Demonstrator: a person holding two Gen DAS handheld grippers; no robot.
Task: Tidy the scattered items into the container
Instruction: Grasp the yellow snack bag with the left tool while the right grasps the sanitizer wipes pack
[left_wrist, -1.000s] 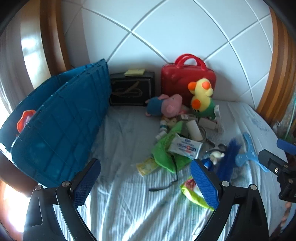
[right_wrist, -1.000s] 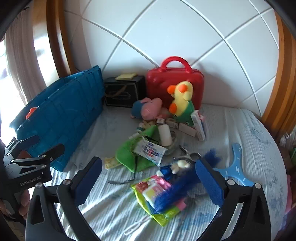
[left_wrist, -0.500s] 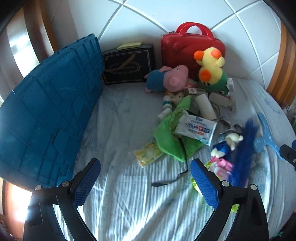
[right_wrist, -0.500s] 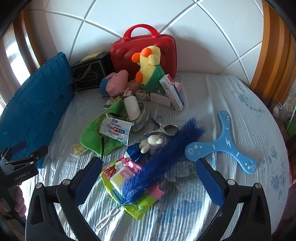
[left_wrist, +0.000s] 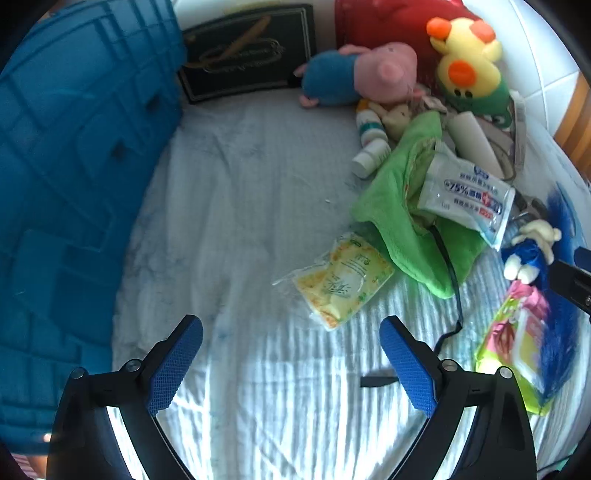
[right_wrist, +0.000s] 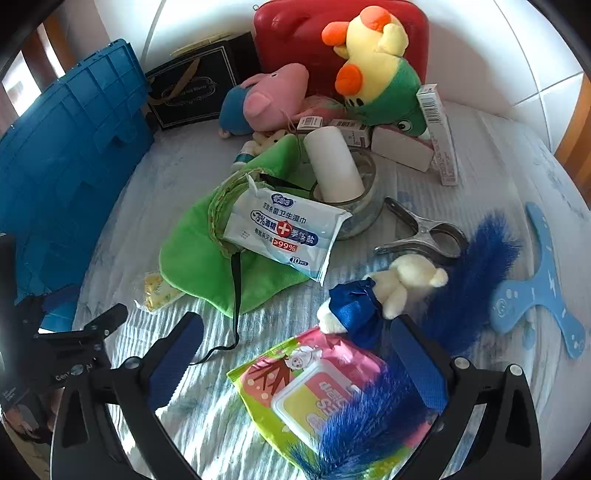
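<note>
Clutter covers the bed sheet (left_wrist: 240, 206), all of it lying outside the blue crate (right_wrist: 70, 155), which stands on the left against the wall panel. Landmark is the green cloth (right_wrist: 199, 258) in the middle of the heap. On top of it, a white wipes pack (right_wrist: 284, 229); just at its near-left corner, a small yellow sachet (left_wrist: 340, 277); behind it, a white tube in a glass dish (right_wrist: 336, 166), then the pink pig toy (right_wrist: 273, 96), the yellow duck toy (right_wrist: 373, 62) and the red case (right_wrist: 295, 33) at the back. To the cloth's right, a metal clip (right_wrist: 424, 236), a little bear toy (right_wrist: 402, 280), a blue feather duster (right_wrist: 476, 273) and a blue boomerang (right_wrist: 532, 288).

Nearest the right gripper (right_wrist: 295, 365) is a pink-and-green wipes pouch (right_wrist: 317, 384), with the duster's feathers trailing across it. Its jaws stand wide, bracketing that pouch from above, nothing between them. My read: this is the reach-and-pick stage, and the pouch looks the likely target. Closing on it calls for coming down square over the pouch and avoiding the feathers.

The left gripper (left_wrist: 291, 365) hovers low over bare sheet, nearer than the cloth, tilted down and forward, jaws spread wide and empty, with the sachet just ahead. Whether anything already sits inside the crate, I cannot tell.
</note>
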